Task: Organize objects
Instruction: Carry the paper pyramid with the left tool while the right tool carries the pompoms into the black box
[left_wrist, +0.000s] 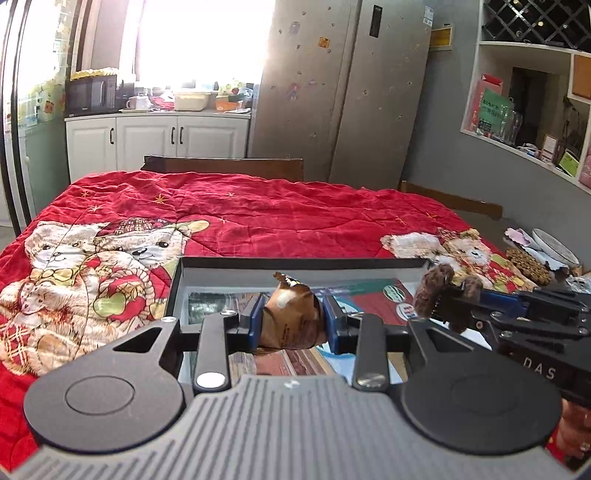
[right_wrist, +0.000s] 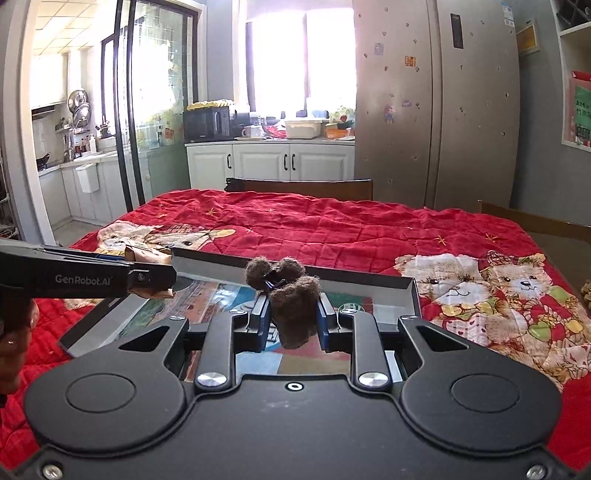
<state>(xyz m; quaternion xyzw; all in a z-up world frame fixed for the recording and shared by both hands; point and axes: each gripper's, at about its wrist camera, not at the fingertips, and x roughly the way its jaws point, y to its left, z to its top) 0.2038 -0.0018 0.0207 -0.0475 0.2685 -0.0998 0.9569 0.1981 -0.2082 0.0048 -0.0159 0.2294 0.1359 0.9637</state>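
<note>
Brown things sit in both grippers, over a box on a red quilt.

Left gripper (left_wrist: 291, 321) squeezes a brown packet (left_wrist: 290, 319) between its blue pads. Right gripper (right_wrist: 293, 319) squeezes a fuzzy brown toy (right_wrist: 291, 306). Both hang just above the open grey box (right_wrist: 369, 282), which lies on the quilt (left_wrist: 258, 218) with teddy bears on it. Packet and toy are apart, side by side.

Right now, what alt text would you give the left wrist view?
The left gripper is shut on a crumpled brown packet above an open shallow box on a red teddy-bear quilt. At right, the right gripper holds a brown fuzzy toy over the same box.
</note>
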